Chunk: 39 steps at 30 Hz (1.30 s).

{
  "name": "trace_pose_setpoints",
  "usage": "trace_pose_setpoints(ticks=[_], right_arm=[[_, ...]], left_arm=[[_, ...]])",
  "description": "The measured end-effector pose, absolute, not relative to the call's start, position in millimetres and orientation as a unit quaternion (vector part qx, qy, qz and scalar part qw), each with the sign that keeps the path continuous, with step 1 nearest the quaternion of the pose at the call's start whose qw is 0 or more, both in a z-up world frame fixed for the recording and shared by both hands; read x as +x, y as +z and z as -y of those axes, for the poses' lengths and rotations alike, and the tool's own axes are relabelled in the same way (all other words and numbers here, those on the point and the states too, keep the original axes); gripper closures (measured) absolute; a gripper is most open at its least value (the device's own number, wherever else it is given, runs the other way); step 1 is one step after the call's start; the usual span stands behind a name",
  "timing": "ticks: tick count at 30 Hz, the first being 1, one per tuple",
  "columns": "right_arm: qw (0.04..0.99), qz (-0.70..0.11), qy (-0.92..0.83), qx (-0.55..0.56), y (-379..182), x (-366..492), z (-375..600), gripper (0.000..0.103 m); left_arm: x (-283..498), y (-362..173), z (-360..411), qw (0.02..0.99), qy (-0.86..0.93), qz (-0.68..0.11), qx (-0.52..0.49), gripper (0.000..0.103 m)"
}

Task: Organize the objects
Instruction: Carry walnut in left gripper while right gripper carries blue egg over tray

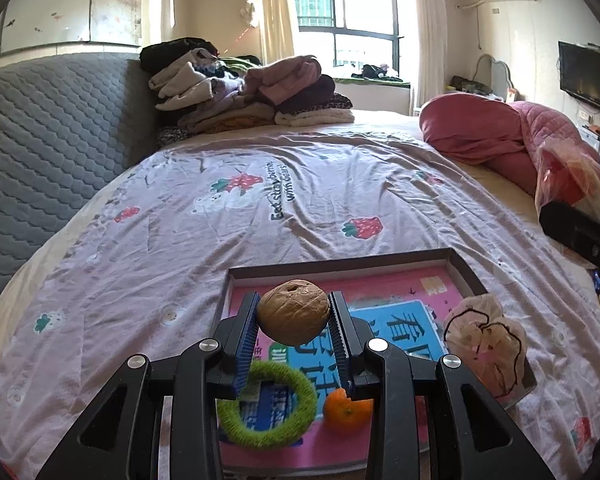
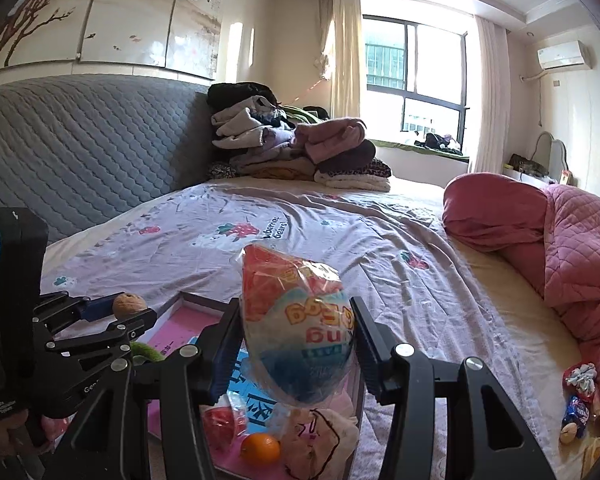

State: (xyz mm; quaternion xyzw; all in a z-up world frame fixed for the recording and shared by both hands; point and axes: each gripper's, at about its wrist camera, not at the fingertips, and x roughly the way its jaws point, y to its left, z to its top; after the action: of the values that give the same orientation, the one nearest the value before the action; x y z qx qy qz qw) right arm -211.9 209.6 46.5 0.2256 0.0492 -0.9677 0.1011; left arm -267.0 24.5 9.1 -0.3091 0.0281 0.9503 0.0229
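now both hands are busy over the box (image 1: 466,270) on the bed (image 1: 180,240). the left hand-held gripper (image 1: 294,320) is clenched on a walnut (image 1: 293,311), held in the air just above the box, w/ the two blue pads pressing its sides. the right hand-held gripper (image 2: 296,344) grips a plastic snack bag (image 2: 296,320), also lifted over the box.

handling, as i judge it: the walnut is light, hard and round — it will not crush, but it can roll or pop out if the pads sit off-centre, so a grip across the widest part is best, approx. as it is now. the bag is soft and slippery, the film bends and crackles; better to take it at the full middle, not at the thin edge, and not squeeze too hard bc the content may be fragile.

inside the box lie a green fuzzy ring (image 1: 266,404), a small orange (image 1: 347,410) and a pale cloth pouch (image 1: 486,344) at the right rim, all on a pink printed sheet.

the left view shows the walnut grip clearly, and only a little of the bag at its right edge. the right view shows the bag, the other gripper from the side, a red wrapped thing (image 2: 220,424) in the box, and some small items (image 2: 578,404) near the pink quilt (image 2: 572,248) — these the left view does not show clearly.
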Motion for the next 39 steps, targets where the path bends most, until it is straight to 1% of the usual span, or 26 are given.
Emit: trace_pose_setpoints(ticks=[10,24,39], right_arm=[[0.103,-0.053,-0.960,0.254,23,-233,-209,0.051],[0.113,-0.085,-0.942,0.304,-20,-255,-195,0.051],[0.107,-0.074,-0.929,0.347,-54,-273,-200,0.051]], left_arm=[[-297,-2,-30,0.030,0.942,-0.032,-0.332,0.068],[-319,-32,-40,0.031,0.932,-0.044,-0.358,0.068],[-328,-59,-51,0.040,0.921,-0.052,-0.385,0.068]])
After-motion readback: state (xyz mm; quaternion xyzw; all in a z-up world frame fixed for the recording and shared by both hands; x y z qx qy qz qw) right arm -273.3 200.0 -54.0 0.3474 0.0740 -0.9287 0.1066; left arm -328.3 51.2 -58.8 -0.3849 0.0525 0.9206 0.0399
